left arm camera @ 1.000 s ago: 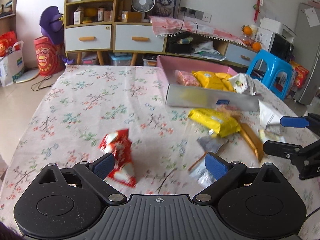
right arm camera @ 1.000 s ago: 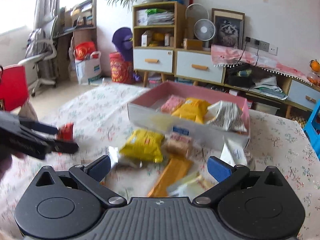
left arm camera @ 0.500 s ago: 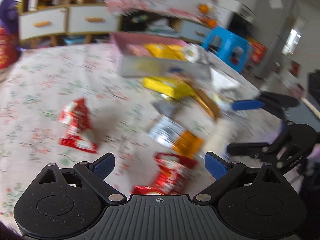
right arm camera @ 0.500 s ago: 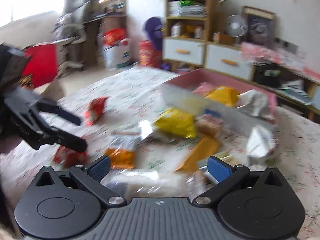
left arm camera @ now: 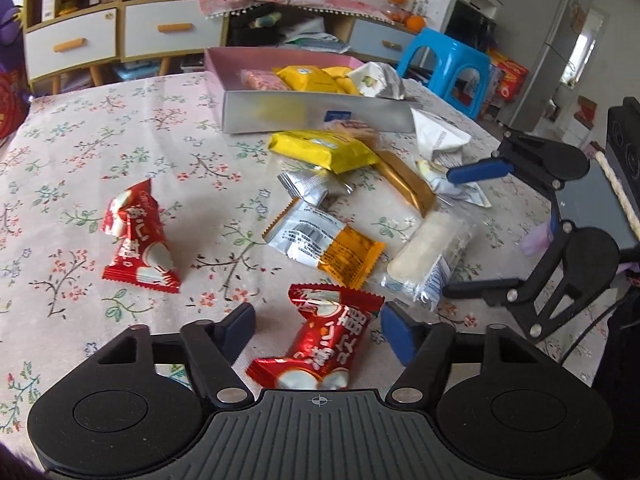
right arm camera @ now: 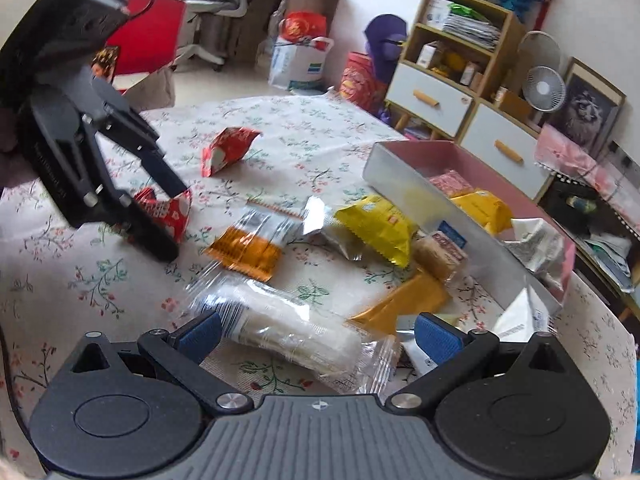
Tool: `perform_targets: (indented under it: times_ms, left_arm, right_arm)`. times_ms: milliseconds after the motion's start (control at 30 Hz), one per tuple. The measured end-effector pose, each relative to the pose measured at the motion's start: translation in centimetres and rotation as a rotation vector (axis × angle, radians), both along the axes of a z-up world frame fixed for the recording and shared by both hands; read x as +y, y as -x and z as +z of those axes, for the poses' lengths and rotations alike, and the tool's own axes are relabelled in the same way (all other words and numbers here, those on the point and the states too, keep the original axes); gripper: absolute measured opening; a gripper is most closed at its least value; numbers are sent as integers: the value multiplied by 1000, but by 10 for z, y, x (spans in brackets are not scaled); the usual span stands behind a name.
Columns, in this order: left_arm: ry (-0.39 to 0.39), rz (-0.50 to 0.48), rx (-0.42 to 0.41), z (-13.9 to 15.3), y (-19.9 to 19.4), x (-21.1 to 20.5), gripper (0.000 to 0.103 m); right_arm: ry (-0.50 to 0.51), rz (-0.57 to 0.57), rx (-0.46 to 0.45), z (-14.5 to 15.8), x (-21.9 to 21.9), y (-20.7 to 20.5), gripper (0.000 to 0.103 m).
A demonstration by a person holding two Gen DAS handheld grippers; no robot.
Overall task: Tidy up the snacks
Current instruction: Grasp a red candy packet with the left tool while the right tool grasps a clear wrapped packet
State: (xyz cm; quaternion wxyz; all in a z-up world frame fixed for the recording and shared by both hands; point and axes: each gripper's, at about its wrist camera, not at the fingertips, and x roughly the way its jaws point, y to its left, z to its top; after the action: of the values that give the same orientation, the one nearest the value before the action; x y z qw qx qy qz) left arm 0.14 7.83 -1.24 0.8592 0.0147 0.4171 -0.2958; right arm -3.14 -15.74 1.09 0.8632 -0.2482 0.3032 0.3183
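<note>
Flowered cloth covers the surface [left arm camera: 120, 132], and snacks lie scattered across it. Nearest the left wrist camera, the left tool [left arm camera: 318, 330] straddles a red candy packet [left arm camera: 316, 344]; its jaws have just been closing in, and the packet sits between them, though the blue pads do not yet press on it, so nothing is gripped. That packet looks light, crinkly and slick (the foil shines), so I'd take it across the plump middle and not by the thin crimped ends. White characters run along it, not clear enough for me to read.

Over on the right wrist view, the right tool [right arm camera: 318, 338] stands spread wide around a clear-wrapped white roll [right arm camera: 292, 328], pads apart from it, holding nothing. Soft and squashy, I'd judge, with loose film at the ends; a gentle pinch at the middle suits it.

A little further out lie an orange-and-silver packet [left arm camera: 324, 240] showing a barcode and fine print too small to read, a second red packet [left arm camera: 138, 240], a gold bar [left arm camera: 408, 186] and a yellow bag [left arm camera: 322, 150]. Beyond those sits the pink-lined box [left arm camera: 316, 114], already holding yellow and pink packs, with a small blue label on its grey wall. Drawers and a blue stool [left arm camera: 448, 64] stand behind.
</note>
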Motion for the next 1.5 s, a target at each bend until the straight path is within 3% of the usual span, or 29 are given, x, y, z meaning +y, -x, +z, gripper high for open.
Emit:
perform_targets:
  times_ms: [200, 433, 500, 600, 733, 967, 1133, 1400, 1500]
  left_arm:
    - [-19, 43, -17, 0, -2, 3, 51]
    - [-20, 110, -18, 0, -8, 10, 40]
    - [-19, 127, -18, 0, -9, 12, 38]
    - [-19, 151, -18, 0, -11, 15, 34]
    - [-19, 180, -19, 0, -13, 18, 31]
    - [-29, 171, -27, -1, -13, 18, 32]
    - [-65, 140, -37, 0, -11, 13, 36]
    - [-114, 123, -40, 1, -8, 7, 39]
    - [-131, 118, -46, 1, -7, 5, 35]
  right_arm:
    - [24, -3, -3, -6, 8, -12, 87]
    - [-24, -48, 32, -8, 14, -24, 69]
    - [-48, -62, 50, -7, 14, -26, 68]
    - [-64, -69, 60, -7, 15, -26, 59]
    - [-91, -60, 108, -5, 18, -25, 38]
    - [-116, -42, 149, -5, 23, -20, 40]
    - [-119, -75, 166, -6, 21, -25, 54]
    - [-126, -88, 169, -7, 20, -26, 54]
    - [-133, -91, 170, -7, 20, -27, 46]
